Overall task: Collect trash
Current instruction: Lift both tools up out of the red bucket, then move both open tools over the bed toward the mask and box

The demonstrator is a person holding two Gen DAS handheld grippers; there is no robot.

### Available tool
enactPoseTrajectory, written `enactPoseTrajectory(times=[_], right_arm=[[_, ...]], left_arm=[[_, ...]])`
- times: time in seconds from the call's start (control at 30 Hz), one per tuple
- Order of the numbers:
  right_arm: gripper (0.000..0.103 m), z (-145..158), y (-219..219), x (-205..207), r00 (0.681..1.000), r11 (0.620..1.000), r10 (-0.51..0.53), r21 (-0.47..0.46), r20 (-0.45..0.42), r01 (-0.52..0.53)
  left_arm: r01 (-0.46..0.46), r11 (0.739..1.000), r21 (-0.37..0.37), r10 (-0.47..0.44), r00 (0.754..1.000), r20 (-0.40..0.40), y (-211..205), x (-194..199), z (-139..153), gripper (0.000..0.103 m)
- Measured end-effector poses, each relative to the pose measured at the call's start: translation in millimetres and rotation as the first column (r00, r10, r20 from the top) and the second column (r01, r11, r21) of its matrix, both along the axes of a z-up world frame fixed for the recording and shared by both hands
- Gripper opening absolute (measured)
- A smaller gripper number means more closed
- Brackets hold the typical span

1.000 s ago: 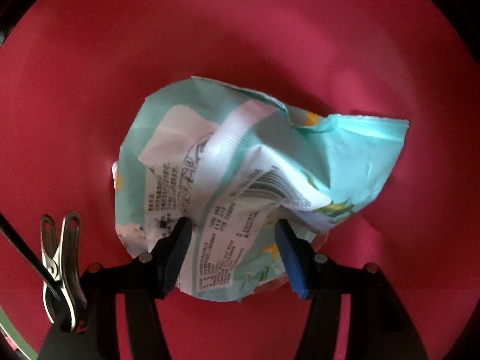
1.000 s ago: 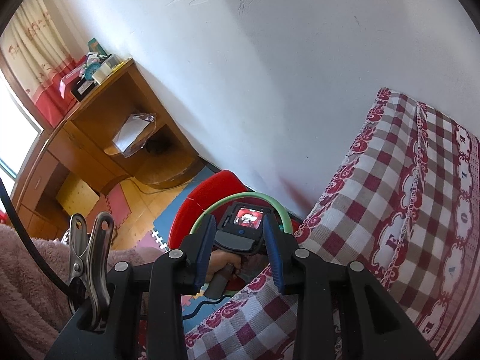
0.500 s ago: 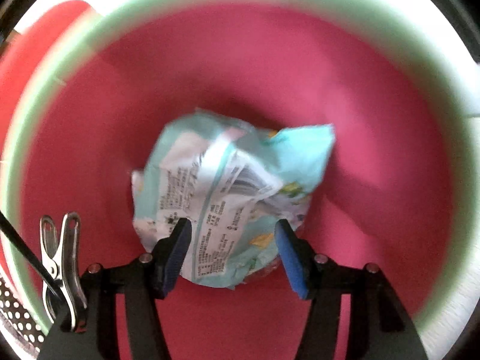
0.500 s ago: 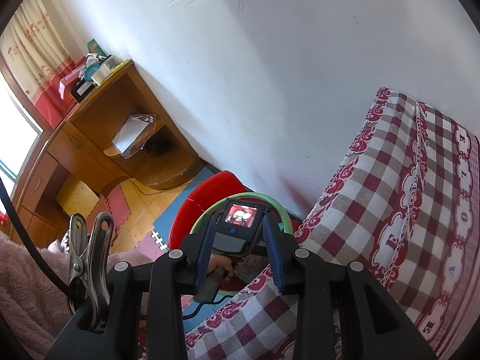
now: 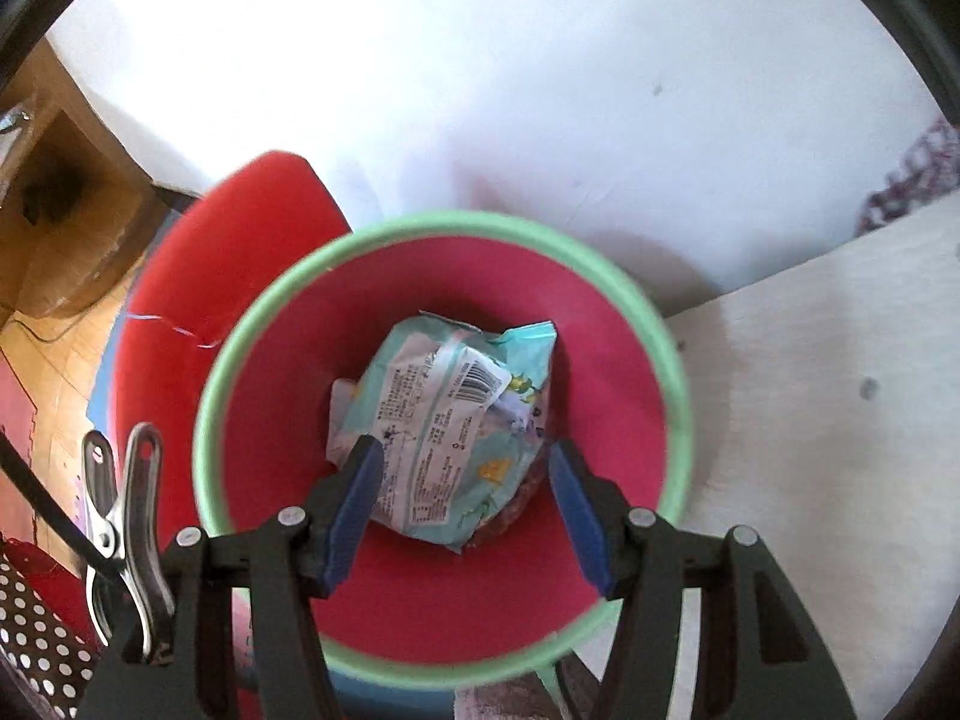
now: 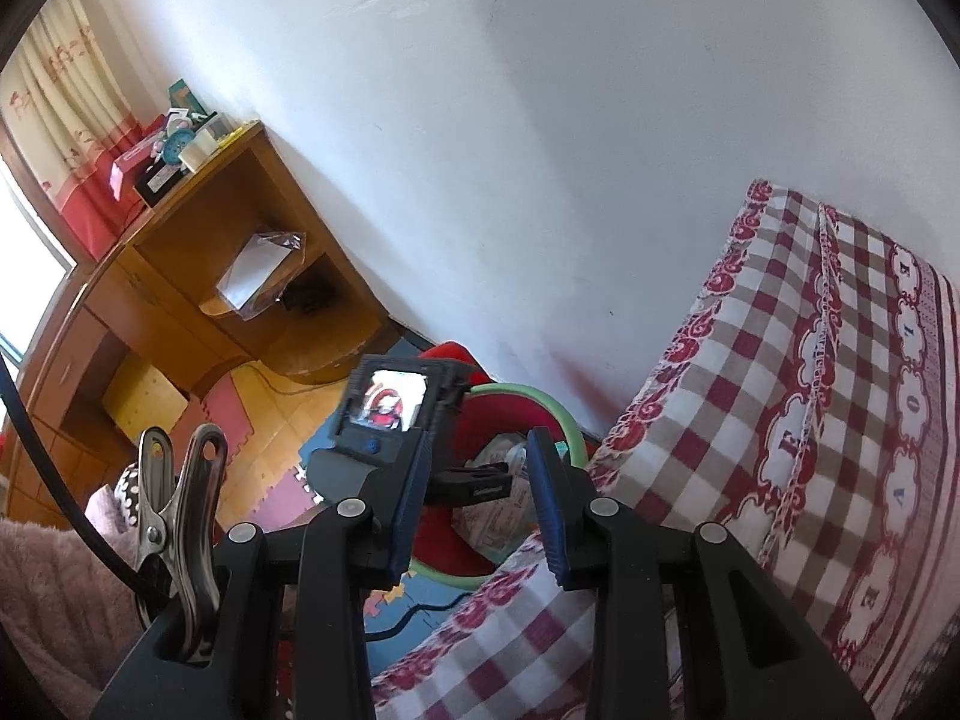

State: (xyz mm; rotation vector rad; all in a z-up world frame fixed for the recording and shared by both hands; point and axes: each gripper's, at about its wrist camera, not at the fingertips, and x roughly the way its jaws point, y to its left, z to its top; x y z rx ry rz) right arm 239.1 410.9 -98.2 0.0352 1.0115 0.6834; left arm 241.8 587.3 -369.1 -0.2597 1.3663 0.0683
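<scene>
The left gripper (image 5: 462, 510) had risen clear of the bin (image 5: 672, 372), jaws wide and empty; the wrapper (image 5: 444, 420) lay inside. The right gripper (image 6: 480, 504) stayed narrow, empty, at six o'clock.

A white wall (image 6: 600, 120), lightly scuffed, is seen behind everything and is brightly lit by daylight. A wooden desk (image 6: 180, 276) with open shelves is set against it at the left, and small boxes (image 6: 162, 150) are stacked on its top. A cream curtain (image 6: 66, 108) with a red hem is hung beside a bright window (image 6: 24, 264). The floor (image 6: 270, 420) is laid in wood, partly covered by coloured foam mats (image 6: 288, 492). A bed (image 6: 780, 390) is covered with a red-and-white checked cloth.
</scene>
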Motion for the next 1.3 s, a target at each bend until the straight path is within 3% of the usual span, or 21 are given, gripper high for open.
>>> enactPoseTrajectory(times=[0.17,0.4,0.7,1.1,1.3], right_arm=[[0.034,14.0,1.1,-14.5,1.0,1.0,0.001,0.013,0.019,-0.001],[0.034,39.1,4.5,-38.6,0.998,0.998,0.05,0.033,0.049,-0.051],[0.034,73.5,-6.5,-74.4,0.991,0.993,0.082,0.076,0.105,-0.09],[0.034,115.0,-30.2,-135.4,0.975,0.97,0.154,0.164,0.157,-0.179],[0.034,133.9,-53.7,-164.1,0.972,0.962,0.152,0.198,0.178,-0.186]], left_arm=[[-0.043,0.999,-0.024,0.044,0.998,0.042,2.4,-23.4,34.8,0.06],[-0.112,0.992,-0.053,0.118,0.984,0.132,7.3,-61.9,112.4,0.06],[-0.197,0.978,-0.07,0.207,0.957,0.205,14.4,-109.1,164.6,0.06],[-0.301,0.953,0.019,0.28,0.907,0.316,18.6,-184.2,259.7,0.06],[-0.306,0.95,0.06,0.268,0.899,0.348,3.9,-224.4,301.7,0.06]])
